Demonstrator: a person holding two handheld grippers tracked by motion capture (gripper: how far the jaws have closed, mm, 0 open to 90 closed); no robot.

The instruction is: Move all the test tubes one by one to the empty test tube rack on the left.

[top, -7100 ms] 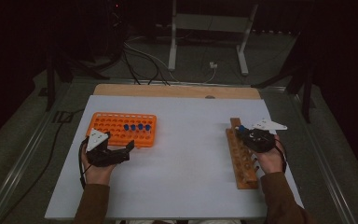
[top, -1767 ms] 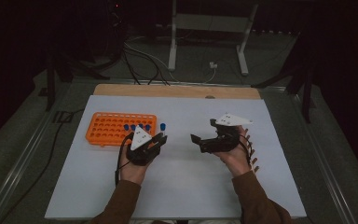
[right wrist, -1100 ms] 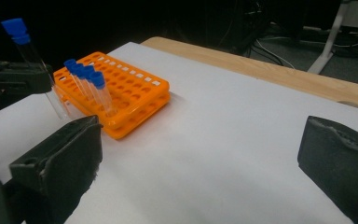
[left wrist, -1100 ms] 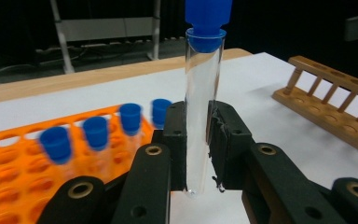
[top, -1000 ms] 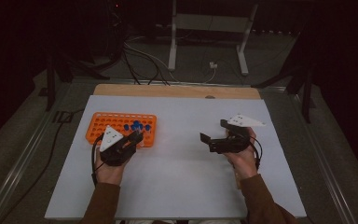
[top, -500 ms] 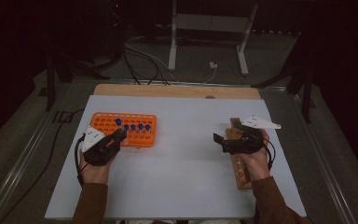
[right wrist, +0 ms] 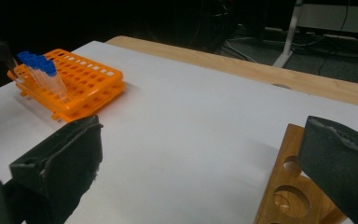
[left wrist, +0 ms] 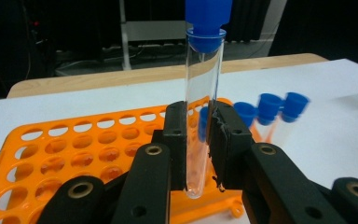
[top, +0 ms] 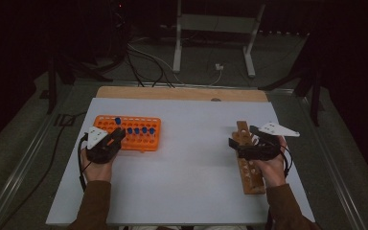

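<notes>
Dim overall, surroundings nearly black; the white table is evenly lit, capped tubes blurred.

- Clear test tube w/ blue cap, standing upright, being clamped mid-body between left hand-held gripper pads, hanging just above orange rack.
- Rack sitting on the surface's left side, four capped tubes standing in it.

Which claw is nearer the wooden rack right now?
Right. The right claw hovers open over the wooden rack; the left claw is across the table at the orange rack, holding a tube.
</notes>
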